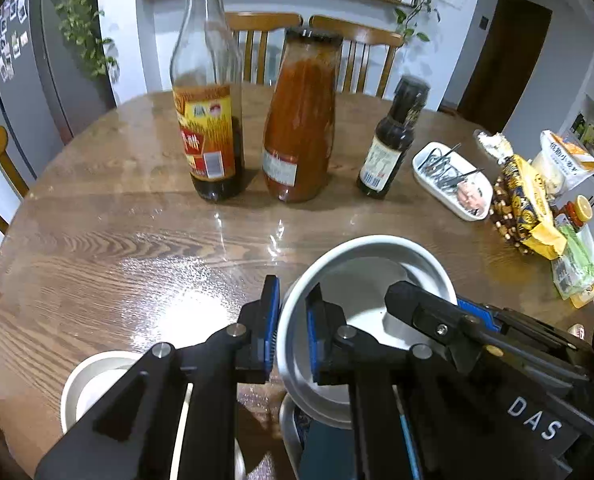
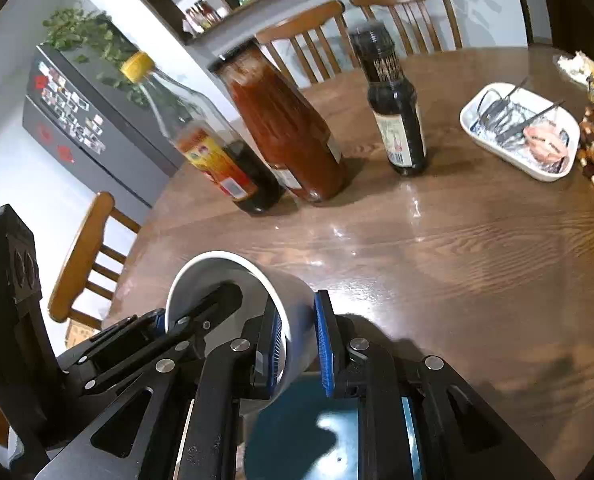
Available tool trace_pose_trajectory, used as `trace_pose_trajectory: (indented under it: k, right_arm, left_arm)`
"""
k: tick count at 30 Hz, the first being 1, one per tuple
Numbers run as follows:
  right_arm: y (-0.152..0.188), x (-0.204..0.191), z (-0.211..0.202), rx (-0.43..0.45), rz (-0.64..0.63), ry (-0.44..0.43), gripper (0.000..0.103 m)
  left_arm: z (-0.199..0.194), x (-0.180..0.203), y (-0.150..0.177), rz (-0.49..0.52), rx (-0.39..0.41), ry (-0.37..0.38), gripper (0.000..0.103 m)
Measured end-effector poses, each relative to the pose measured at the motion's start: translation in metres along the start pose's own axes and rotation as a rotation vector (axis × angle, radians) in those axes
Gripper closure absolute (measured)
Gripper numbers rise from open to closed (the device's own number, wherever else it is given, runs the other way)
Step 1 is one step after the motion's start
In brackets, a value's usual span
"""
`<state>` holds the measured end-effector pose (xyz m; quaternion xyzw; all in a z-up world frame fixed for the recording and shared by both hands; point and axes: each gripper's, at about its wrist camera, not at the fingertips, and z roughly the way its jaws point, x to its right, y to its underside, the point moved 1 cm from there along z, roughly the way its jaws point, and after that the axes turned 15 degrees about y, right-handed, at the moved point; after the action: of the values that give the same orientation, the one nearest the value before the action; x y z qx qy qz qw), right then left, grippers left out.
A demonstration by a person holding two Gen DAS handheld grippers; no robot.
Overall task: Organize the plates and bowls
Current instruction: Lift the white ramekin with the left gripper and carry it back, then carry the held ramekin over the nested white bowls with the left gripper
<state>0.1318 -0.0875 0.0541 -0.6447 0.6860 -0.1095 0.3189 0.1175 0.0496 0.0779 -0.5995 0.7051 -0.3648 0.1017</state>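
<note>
Both views are evenly and fairly brightly lit from overhead, with white glare pooling on the glossy table [image 1: 97, 264] and streaking across its grain in the right wrist view [image 2: 477, 248], where the tongs cast a soft, broad shadow to the right. The yellow-capped bottle [image 1: 207, 92] and the red sauce jar [image 1: 301, 120] look smeared by motion blur, while the foreground stays reasonably sharp. Fisheye distortion bends the table rim and the chairs [image 2: 81, 256], black vignetting fills the corners, and the right wrist view is tilted.
</note>
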Motion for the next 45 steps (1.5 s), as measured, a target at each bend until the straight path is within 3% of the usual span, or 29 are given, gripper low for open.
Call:
trace_pose_trajectory:
  k: [13,35,45]
  right_arm:
    - [0.017,-0.013,-0.042,0.069,-0.006,-0.036,0.083]
    - [0.045,-0.070,-0.049,0.022,-0.115,-0.135,0.083]
    - [0.064,-0.102,-0.036,-0.044,-0.184,-0.186,0.083]
  left_arm:
    - [-0.042,0.010,0.015,0.030,0.086,-0.018,0.091]
    - [-0.091,-0.031,0.042,-0.065,0.137,-0.127,0.090]
    - [-0.102,-0.061,0.067,-0.147,0.110,-0.189,0.090]
